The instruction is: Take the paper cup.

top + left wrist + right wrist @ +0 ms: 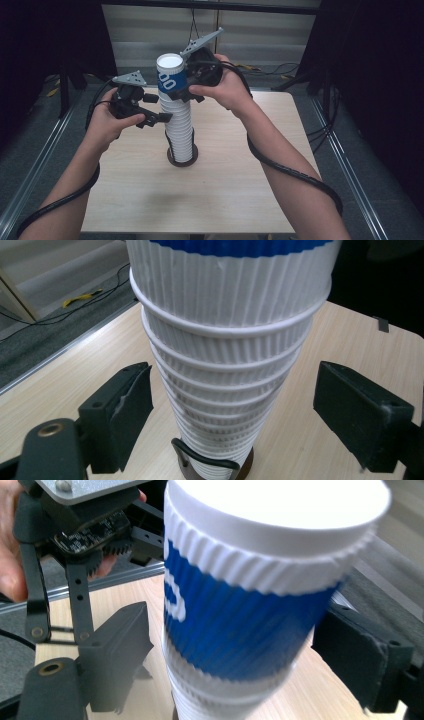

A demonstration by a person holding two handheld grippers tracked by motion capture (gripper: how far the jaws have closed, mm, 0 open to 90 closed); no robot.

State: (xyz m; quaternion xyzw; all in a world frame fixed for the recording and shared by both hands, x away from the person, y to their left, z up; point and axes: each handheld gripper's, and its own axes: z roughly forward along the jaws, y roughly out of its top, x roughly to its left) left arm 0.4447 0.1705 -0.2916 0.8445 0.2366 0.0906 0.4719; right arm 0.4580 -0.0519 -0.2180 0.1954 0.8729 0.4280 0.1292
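Observation:
A tall stack of upturned white ribbed paper cups (181,130) stands on a dark round base (182,161) in the middle of the wooden table (235,200). The top cup is blue with white print (169,75) and leans to one side. My right gripper (182,95) is at the top of the stack, its jaws shut on the blue cup (240,625). My left gripper (172,118) is lower down. Its jaws stand open on either side of the stack (225,340), with a gap at each pad (135,405).
Metal rails (45,150) run along both sides of the table, with grey floor and cables (280,67) beyond its far edge. Black cables trail from the grippers over both forearms (290,170). The other gripper's body (85,525) is close by at the upper left of the right gripper view.

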